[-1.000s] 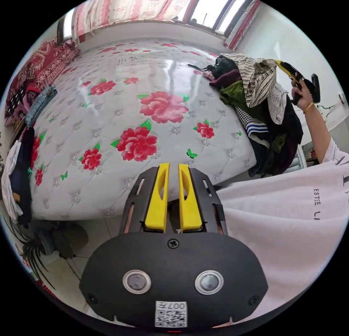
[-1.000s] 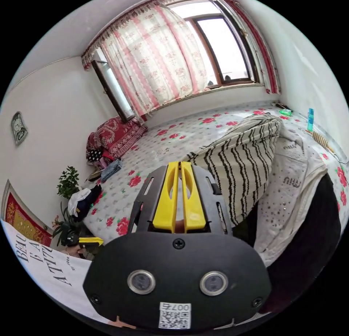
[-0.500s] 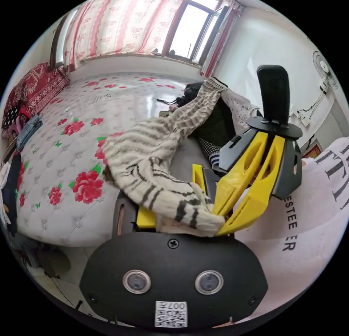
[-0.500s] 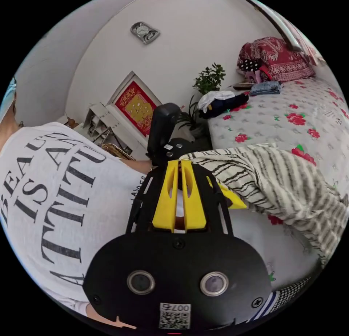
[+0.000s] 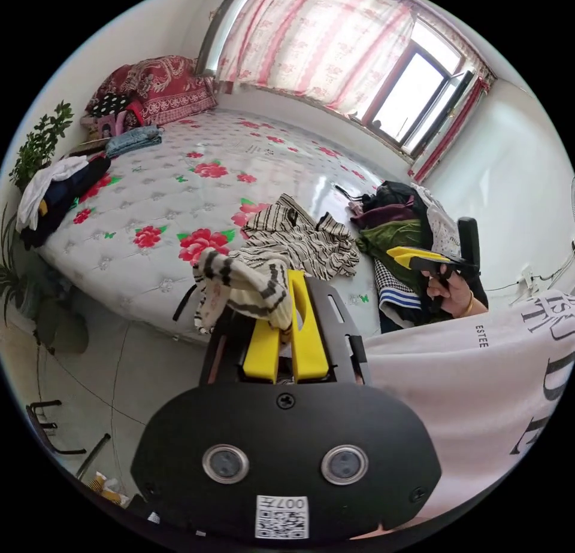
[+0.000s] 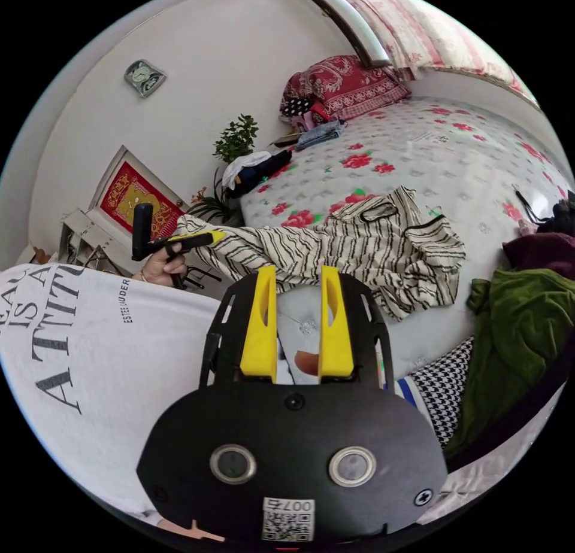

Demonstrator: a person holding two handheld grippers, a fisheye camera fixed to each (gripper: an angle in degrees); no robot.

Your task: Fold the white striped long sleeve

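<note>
Though rumpled — white striped long sleeve (image 6: 383, 248)

A floral mattress (image 5: 179, 200) is seen mid-frame in the left gripper view, a red patterned quilt (image 5: 159, 89) at upper left, and piled dark clothes (image 5: 398, 230) at right.

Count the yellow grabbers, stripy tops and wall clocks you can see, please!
Grippers: 2, left gripper and right gripper
Tops: 1, striped long sleeve
Clocks: 1, wall clock
Total: 4
</note>
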